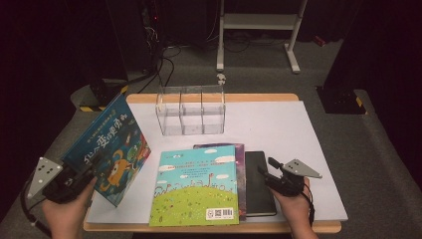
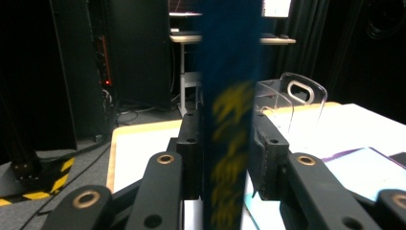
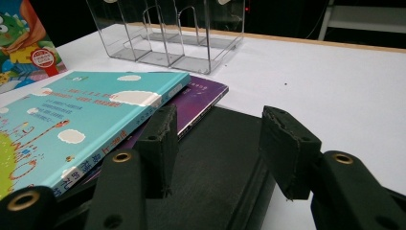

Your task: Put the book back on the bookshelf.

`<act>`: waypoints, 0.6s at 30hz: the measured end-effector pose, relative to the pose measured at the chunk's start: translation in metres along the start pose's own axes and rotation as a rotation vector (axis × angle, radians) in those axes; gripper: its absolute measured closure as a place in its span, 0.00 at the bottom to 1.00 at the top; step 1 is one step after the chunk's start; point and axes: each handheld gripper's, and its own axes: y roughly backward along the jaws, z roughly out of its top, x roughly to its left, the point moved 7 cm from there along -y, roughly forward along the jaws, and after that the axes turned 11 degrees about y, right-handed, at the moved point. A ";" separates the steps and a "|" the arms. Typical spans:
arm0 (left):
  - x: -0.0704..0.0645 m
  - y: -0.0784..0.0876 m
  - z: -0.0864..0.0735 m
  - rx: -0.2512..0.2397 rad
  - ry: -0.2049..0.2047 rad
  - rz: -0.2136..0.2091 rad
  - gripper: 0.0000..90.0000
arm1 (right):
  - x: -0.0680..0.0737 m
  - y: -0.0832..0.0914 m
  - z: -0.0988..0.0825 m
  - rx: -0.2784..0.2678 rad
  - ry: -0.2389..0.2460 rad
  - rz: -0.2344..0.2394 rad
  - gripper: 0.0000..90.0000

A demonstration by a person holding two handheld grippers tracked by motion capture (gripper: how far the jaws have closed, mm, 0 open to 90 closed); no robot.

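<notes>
A blue picture book stands tilted on its lower edge at the table's left. My left gripper is at its near edge. In the left gripper view the book's spine is blurred between the jaws, and the pads lie close beside it without a clear press. My right gripper hovers open over a black notebook, with its jaws apart above the cover.
A teal and green book lies flat at the front middle, on a purple book beside the notebook. A clear three-slot holder stands at the back of the white table. Dark stands and cables lie on the floor beyond.
</notes>
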 end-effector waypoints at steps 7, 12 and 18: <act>0.002 -0.006 0.006 -0.022 0.026 -0.016 0.78 | 0.001 0.000 0.000 0.000 -0.001 0.003 0.53; -0.004 -0.010 0.009 -0.005 0.015 -0.025 0.90 | 0.001 0.000 0.000 -0.003 -0.007 0.008 0.53; -0.009 -0.018 0.016 0.007 0.008 -0.010 0.91 | 0.003 -0.001 0.000 -0.004 -0.004 0.014 0.53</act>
